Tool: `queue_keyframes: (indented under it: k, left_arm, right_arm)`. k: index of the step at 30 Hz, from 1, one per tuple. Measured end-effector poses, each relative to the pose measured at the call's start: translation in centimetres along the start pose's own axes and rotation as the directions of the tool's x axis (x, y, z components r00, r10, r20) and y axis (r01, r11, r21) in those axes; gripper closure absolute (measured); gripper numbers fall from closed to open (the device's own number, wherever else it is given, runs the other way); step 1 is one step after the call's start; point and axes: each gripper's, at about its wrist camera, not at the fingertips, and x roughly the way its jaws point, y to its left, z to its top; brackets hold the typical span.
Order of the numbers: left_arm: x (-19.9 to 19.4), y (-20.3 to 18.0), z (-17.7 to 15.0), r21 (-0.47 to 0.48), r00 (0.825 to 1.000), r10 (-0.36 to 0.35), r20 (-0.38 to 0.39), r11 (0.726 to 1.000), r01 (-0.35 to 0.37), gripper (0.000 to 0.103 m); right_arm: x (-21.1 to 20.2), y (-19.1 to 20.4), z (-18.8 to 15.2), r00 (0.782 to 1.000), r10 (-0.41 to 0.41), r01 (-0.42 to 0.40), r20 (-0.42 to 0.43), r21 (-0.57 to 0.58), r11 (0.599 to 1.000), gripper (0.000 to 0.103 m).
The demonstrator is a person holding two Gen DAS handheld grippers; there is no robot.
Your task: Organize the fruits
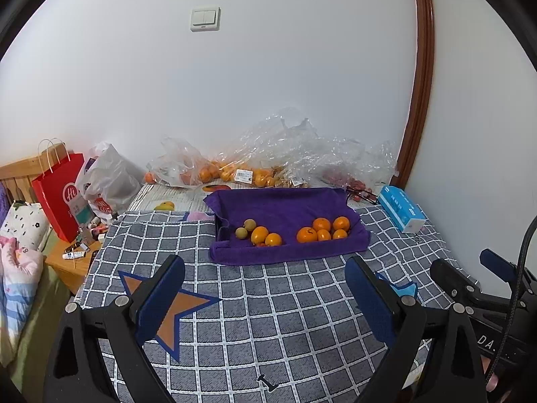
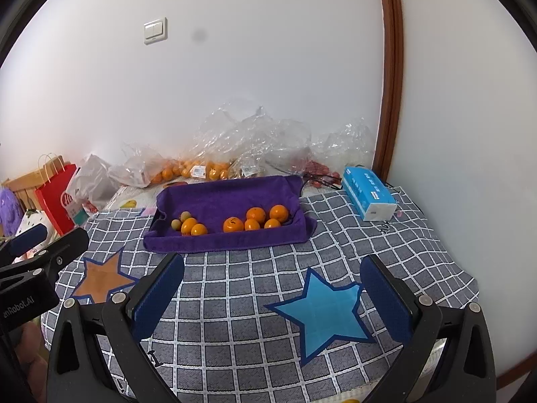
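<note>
A tray draped in a purple towel (image 1: 288,208) (image 2: 231,191) sits at the far side of the checked cloth. Its right part holds several oranges (image 1: 324,230) (image 2: 256,220). Its left part holds two orange fruits (image 1: 265,235) (image 2: 194,226), two small brownish-green round fruits (image 1: 245,229) (image 2: 181,220) and a small red piece. My left gripper (image 1: 265,297) hangs open over the cloth, well short of the tray, nothing between its blue pads. My right gripper (image 2: 273,294) is open too, above a blue star patch, also empty.
Clear plastic bags with more oranges (image 1: 235,171) (image 2: 198,169) and red fruits (image 2: 319,168) lie against the wall behind the tray. A blue tissue pack (image 1: 402,211) (image 2: 369,196) lies at the right. A red paper bag (image 1: 62,194) and clutter stand at the left, off the cloth.
</note>
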Motion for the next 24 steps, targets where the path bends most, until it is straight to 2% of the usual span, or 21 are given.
queue_keyframes:
  k: [24]
  left_arm:
    - [-0.04, 0.08, 0.09, -0.014, 1.0, 0.013, 0.003, 1.0, -0.013, 0.007]
  right_arm:
    - [0.31, 0.35, 0.01, 1.0, -0.002, 0.002, -0.009, -0.006, 1.0, 0.0]
